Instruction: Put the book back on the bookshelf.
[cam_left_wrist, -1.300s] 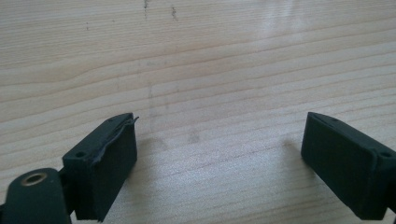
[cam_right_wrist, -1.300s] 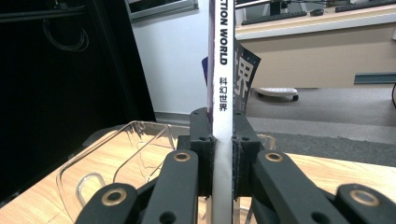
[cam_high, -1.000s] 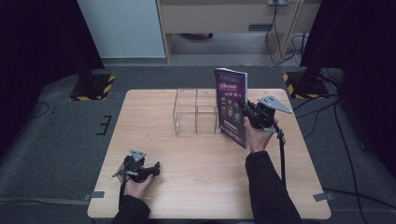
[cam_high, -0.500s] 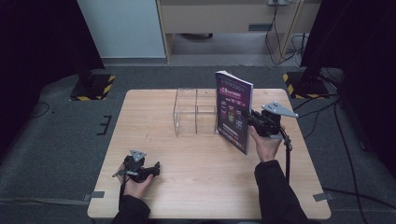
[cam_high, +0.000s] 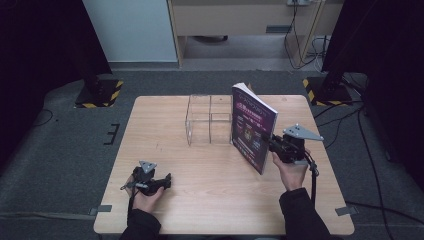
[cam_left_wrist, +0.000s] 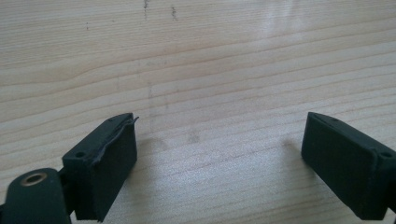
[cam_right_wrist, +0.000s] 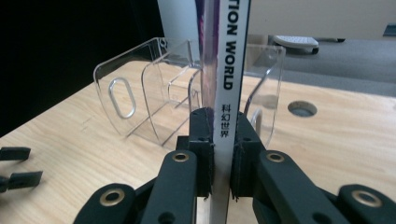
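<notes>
A dark purple magazine (cam_high: 251, 129) stands upright on its edge just right of a clear plastic rack (cam_high: 209, 120). My right gripper (cam_high: 268, 141) is shut on its spine from the right side. In the right gripper view the two jaws clamp the white spine of the magazine (cam_right_wrist: 229, 70) at mid height, right gripper (cam_right_wrist: 223, 128), with the clear rack (cam_right_wrist: 140, 93) behind it. My left gripper (cam_high: 166, 180) rests low at the table's near left, held in a hand. Its jaws stand wide open over bare wood, left gripper (cam_left_wrist: 219, 154), with nothing between them.
The wooden table (cam_high: 200, 210) has a round cable hole (cam_right_wrist: 302, 108) past the rack. Black stands with yellow-striped feet (cam_high: 97, 92) sit on the grey floor beyond both far corners. Cables trail on the floor at the right.
The right hand has carried the magazine a little toward the near edge and to the right, away from the rack. The left gripper has stayed where it was.
</notes>
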